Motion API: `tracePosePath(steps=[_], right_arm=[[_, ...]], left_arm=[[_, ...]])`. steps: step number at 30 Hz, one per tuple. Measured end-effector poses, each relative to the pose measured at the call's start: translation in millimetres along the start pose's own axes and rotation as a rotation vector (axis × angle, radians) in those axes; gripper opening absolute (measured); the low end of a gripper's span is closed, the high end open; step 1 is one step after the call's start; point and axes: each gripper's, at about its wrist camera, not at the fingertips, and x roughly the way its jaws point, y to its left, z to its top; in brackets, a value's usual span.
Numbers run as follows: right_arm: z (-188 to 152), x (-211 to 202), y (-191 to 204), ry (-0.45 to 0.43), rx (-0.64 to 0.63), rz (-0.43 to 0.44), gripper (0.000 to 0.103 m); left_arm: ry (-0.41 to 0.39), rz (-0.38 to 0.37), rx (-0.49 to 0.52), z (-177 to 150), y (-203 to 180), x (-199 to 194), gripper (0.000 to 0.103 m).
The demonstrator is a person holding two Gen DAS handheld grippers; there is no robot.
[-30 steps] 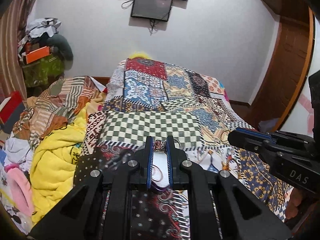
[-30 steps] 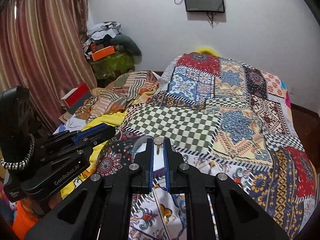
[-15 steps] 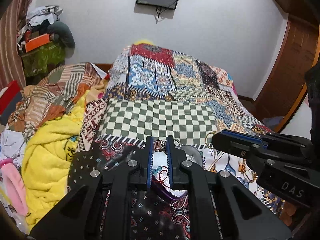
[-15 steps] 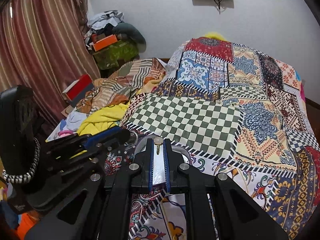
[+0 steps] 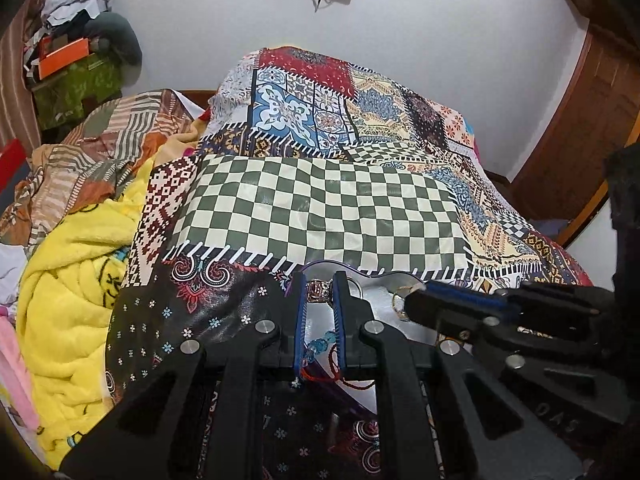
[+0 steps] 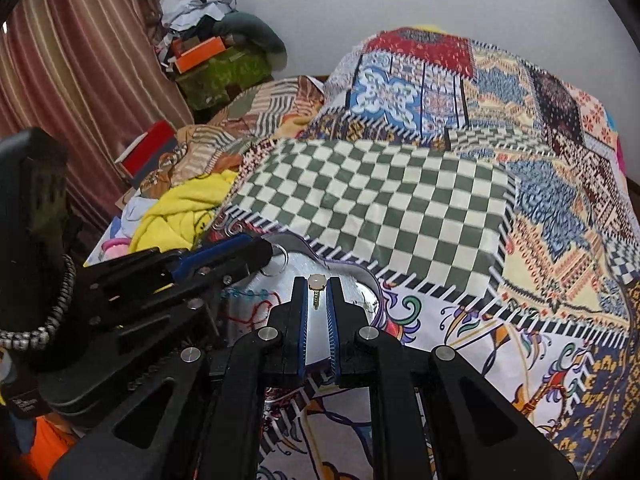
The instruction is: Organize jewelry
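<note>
A bed with a patchwork bedspread (image 5: 320,208) filled both views, and near its front edge lay a shiny silver tray (image 6: 344,292) with a purple rim. On the tray lay some jewelry: a metal hoop (image 6: 276,266), a blue bead string (image 6: 248,293) and red thread (image 6: 256,312).

The left gripper (image 5: 320,290) was closed on a small dark red ring (image 5: 319,291), held at the fingertips just above the near part of the tray. The right gripper (image 6: 316,292) was closed on a gold ring with a pale round stone (image 6: 316,281), also over the tray.

The step in hand seemed to be the placing of both rings on the tray. The next move probably called for lowering each gripper close to a free spot and opening it gently, so that the small rings would not roll off onto the cloth.
</note>
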Motion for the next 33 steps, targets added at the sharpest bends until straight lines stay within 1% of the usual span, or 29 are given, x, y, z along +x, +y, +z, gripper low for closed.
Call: tracePosePath(steps=[11,13,14,19,26,31,33], right_arm=[[-7.4,7.2,-1.5,0.052,-0.003,0.000,0.009],[-8.8,8.0,-0.1,0.066,-0.009,-0.025,0.014],[-8.6,7.9,-0.2,0.066,-0.011,-0.027,0.015],[-9.7,-3.9,0.6,0.039,-0.011,-0.038,0.026],[-6.2,-27.7,3.1,-0.011,-0.010,-0.054,0.026],[-6.0,-52.6,6.5,-0.058,-0.017,-0.082,0.026],[-7.1,-63.0,7.5,-0.075,-0.016,-0.092,0.026]], left_arm=[[-0.002,0.003,0.007,3.1,-2.3,-4.1,0.011],[-0.003,0.008,0.008,4.2,-3.0,-5.7,0.011],[-0.006,0.012,0.008,4.6,-3.3,-7.5,0.011],[-0.023,0.018,0.001,6.8,-3.9,-18.2,0.011],[-0.056,0.023,0.005,9.2,-8.7,-41.5,0.011],[-0.076,0.023,0.027,8.5,-18.9,-60.5,0.012],[-0.083,0.027,0.038,7.7,-23.3,-67.1,0.015]])
